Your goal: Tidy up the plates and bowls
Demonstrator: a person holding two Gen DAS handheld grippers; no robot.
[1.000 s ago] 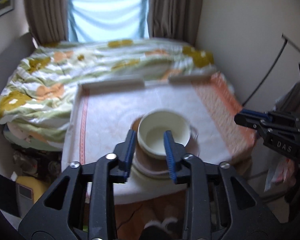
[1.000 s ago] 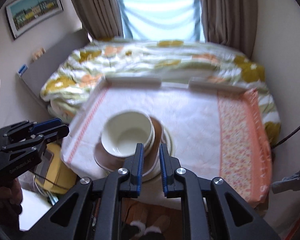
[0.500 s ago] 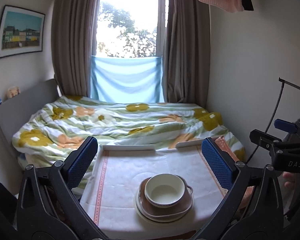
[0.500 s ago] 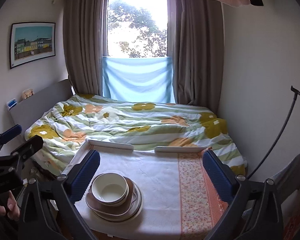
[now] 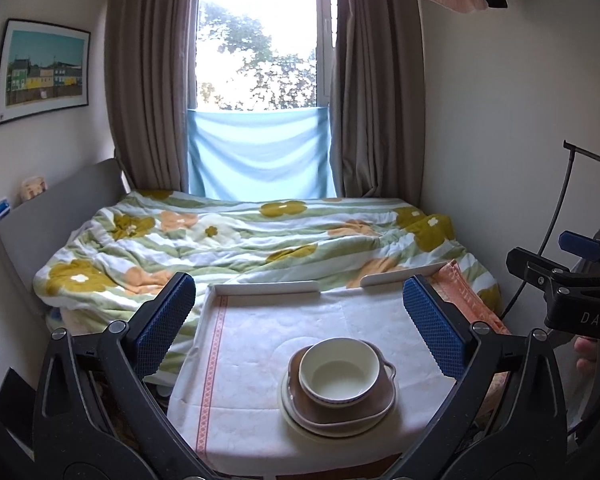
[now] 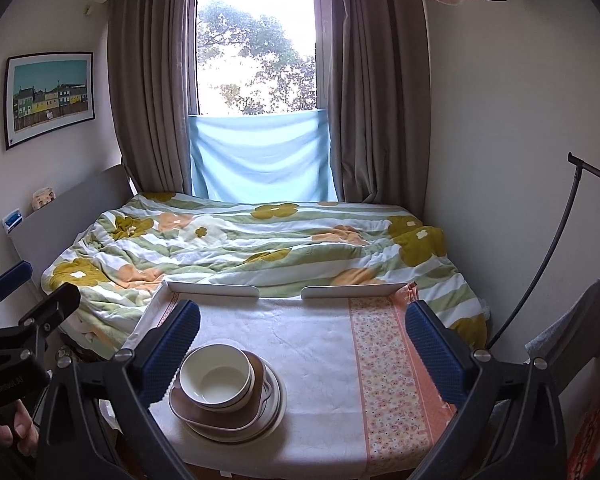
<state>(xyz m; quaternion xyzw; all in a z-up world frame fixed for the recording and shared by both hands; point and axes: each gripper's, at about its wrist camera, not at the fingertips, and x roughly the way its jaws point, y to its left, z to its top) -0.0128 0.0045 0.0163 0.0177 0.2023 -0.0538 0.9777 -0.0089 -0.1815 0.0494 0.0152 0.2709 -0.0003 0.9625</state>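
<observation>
Your left gripper and right gripper both stand spread wide and empty; the cream bowl sits nested on the brown dish and plate atop the clothed table; bump that stack and it may slide toward the near edge.

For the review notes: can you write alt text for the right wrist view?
A cream bowl sits stacked on a brown dish and a pale plate on a cloth-covered table. The right tongs are open and empty; a floral bed lies beyond.
</observation>
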